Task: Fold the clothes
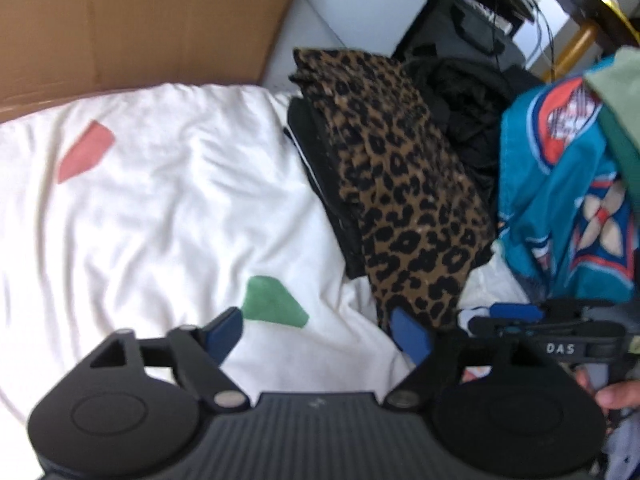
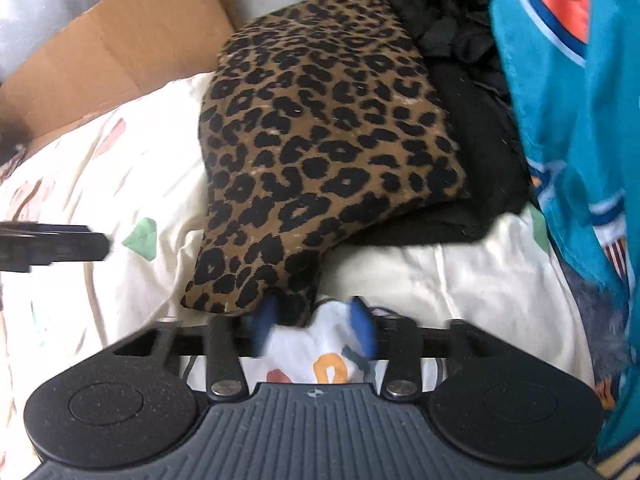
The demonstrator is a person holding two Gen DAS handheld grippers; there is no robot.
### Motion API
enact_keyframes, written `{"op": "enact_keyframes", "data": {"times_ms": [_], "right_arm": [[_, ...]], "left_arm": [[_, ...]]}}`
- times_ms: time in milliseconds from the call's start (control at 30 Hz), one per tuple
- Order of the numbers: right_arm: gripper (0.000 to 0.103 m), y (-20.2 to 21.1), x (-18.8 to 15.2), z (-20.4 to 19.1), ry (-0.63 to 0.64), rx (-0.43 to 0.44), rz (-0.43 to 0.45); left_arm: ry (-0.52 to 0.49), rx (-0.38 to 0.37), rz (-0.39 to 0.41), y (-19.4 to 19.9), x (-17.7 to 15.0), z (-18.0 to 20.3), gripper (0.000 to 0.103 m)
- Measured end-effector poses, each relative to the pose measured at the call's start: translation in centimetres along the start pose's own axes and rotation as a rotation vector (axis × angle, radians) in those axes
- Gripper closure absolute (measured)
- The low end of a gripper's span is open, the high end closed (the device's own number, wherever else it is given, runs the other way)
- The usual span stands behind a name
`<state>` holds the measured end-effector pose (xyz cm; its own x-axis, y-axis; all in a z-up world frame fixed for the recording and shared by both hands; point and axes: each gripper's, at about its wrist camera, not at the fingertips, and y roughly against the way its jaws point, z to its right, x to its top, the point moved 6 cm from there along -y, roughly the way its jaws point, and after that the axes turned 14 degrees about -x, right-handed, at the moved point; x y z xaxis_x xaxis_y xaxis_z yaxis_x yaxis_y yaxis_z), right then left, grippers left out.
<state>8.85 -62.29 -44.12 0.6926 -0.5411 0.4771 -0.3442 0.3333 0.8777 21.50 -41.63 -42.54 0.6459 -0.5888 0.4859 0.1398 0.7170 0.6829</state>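
On a white bedsheet (image 1: 168, 200) with coloured patches, a leopard-print garment (image 2: 320, 140) lies folded on black clothes (image 2: 476, 184) beside a teal jersey (image 2: 568, 128), apparently a stack. The left gripper (image 1: 318, 334) hangs wide open, holding nothing. The right gripper (image 2: 316, 326) pinches a white printed garment (image 2: 308, 348); its casing reads "DAS".

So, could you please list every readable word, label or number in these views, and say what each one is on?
"DAS": white letters on the black body of the right tool, seen from the left wrist view.
Orange print on the white garment held in the right tool: partly hidden, unreadable.
Nothing else legible.
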Motion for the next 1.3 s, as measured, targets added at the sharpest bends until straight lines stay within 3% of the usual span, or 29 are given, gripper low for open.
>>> {"op": "enact_keyframes", "data": {"times_ms": [33, 100, 200, 400, 600, 733, 967, 1300], "right_arm": [[0.030, 0.3, 0.2, 0.2, -0.008, 0.001, -0.008], [0.008, 1.0, 0.7, 0.5, -0.023, 0.002, -0.023], [0.001, 1.9, 1.4, 1.0, -0.046, 0.005, -0.046], [0.001, 4.1, 2.6, 1.9, -0.089, 0.011, -0.092], [0.001, 7.3, 3.3, 2.0, -0.066, 0.037, -0.152], [0.001, 10.3, 4.4, 3.1, -0.105, 0.033, -0.135], [0.001, 15.6, 6.9, 3.5, -0.086, 0.039, -0.105], [0.001, 23.1, 10.0, 0.3, -0.026, 0.043, -0.096]], "left_arm": [[0.008, -0.007, 0.002, 1.0, 0.2, 0.0, 0.012], [0.007, 0.013, -0.002, 3.0, 0.4, -0.2, 0.008], [-0.019, 0.048, -0.015, 5.8, 0.6, -0.4, 0.004], [0.060, 0.137, 0.021, 13.3, -0.2, -0.6, 0.001], [0.250, 0.243, 0.148, 22.3, -2.0, -1.3, 0.001], [0.329, 0.299, 0.230, 27.3, -3.0, -1.3, 0.001], [0.398, 0.369, 0.287, 34.2, -4.7, -0.3, 0.000], [0.417, 0.459, 0.356, 42.9, -4.6, 5.5, 0.000]]}}
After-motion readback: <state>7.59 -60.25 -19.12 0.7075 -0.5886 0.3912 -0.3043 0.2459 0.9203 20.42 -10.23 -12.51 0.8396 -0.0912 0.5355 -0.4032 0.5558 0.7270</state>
